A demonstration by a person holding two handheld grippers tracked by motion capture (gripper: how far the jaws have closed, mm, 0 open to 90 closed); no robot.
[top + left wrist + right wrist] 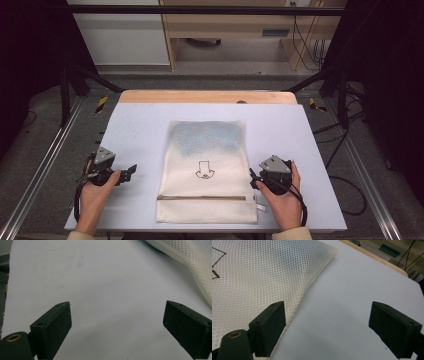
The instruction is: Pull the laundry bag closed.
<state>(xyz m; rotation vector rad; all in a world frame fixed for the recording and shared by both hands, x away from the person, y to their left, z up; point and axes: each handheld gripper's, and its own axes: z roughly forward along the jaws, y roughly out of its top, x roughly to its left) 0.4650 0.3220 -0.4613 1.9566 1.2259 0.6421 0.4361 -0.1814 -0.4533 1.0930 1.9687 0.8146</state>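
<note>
Mesh bag (206,170) lies on pale table (140,125); left gripper (131,172), right gripper (253,180) gape empty.

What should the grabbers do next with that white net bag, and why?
Probably ease the right gripper sideways to the mesh bag, near its zipper. Both grippers are open and hold nothing, the left gripper sits farther from the bag, and the right one's jaw is already at the bag's edge.

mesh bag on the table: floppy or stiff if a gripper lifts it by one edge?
Probably floppy: the mesh bag is thin netted fabric lying flat, with a soft bulge along its edge in the right gripper view. Something bluish inside its far half may shift or sag. The open weave should give the pads purchase.
</note>
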